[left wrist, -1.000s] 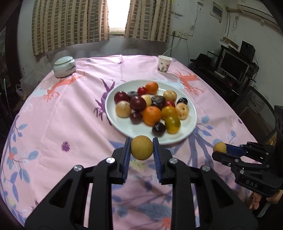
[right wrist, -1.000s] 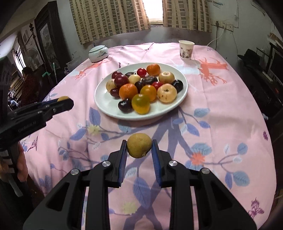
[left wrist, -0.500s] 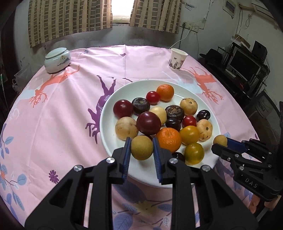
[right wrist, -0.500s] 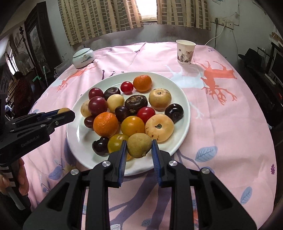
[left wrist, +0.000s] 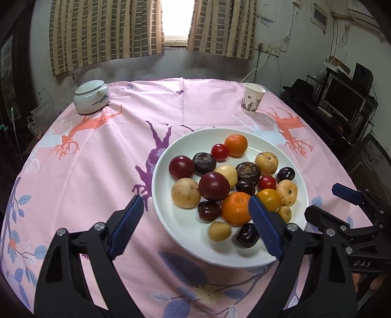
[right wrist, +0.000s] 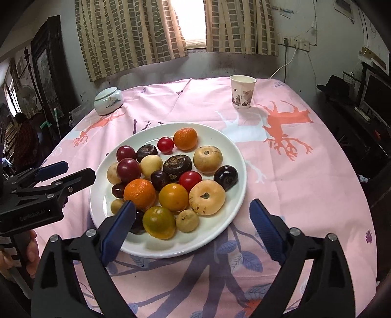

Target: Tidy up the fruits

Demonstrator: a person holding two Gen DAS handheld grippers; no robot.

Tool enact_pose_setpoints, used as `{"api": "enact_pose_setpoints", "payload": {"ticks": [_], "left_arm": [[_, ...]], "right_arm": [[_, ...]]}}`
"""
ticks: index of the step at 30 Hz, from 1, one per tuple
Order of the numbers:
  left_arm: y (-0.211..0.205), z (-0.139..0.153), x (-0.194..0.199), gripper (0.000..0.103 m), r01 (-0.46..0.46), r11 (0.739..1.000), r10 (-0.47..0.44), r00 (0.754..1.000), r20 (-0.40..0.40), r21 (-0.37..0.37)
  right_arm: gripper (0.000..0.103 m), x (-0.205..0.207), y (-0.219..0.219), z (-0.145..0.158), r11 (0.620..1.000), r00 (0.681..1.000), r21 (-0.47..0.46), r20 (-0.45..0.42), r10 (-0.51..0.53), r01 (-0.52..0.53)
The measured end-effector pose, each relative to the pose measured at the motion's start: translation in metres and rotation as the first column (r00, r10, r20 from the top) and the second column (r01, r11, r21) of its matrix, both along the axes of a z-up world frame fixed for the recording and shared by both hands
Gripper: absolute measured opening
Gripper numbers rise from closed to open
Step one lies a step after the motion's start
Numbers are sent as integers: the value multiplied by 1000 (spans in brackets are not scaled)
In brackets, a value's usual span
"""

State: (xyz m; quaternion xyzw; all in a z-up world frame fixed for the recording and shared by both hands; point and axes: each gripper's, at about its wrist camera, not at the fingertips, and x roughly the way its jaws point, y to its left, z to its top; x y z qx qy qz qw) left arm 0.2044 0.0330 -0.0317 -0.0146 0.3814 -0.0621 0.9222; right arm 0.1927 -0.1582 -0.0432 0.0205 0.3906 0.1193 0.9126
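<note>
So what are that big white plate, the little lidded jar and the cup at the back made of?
The plate looks like glazed ceramic: smooth, white and glossy. The lidded jar also seems glazed ceramic or porcelain, pale with a small painted motif. The cup is probably paper: thin rolled rim, matte printed wall.

A lived-in home: curtained window [left wrist: 179,22], clothed table [left wrist: 97,159], computer monitor [left wrist: 343,97].
</note>
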Motion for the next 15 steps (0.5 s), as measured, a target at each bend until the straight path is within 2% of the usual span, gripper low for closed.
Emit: {"api": "enact_pose_setpoints", "payload": {"ticks": [2,6,7,9,12,15], "left_arm": [[2,3,-5,91,-9,1000,9,1000,3,0],[5,11,-27,99,-35,999,35,999,37,2],[5,12,-33,99,-36,999,36,998,43,1],[4,13,-48,99,-35,999,35,998,47,0],[0,12,-71,99,-50,999,49,998,34,18],[-3,7,-92,99,-52,999,52,999,-1,7]], "right_arm": [[97,-5,-3,4,1000,1000,9,-4,-8,8],[97,-26,-9,6,999,999,29,-22,-34,35],[102,-32,-10,5,999,999,35,-30,-38,39],[102,-45,-11,0,998,997,46,-58,-46,49],[102,-68,-12,-4,996,997,67,-55,-58,62],[102,-87,-8,-4,997,996,-1,-40,-74,74]]}}
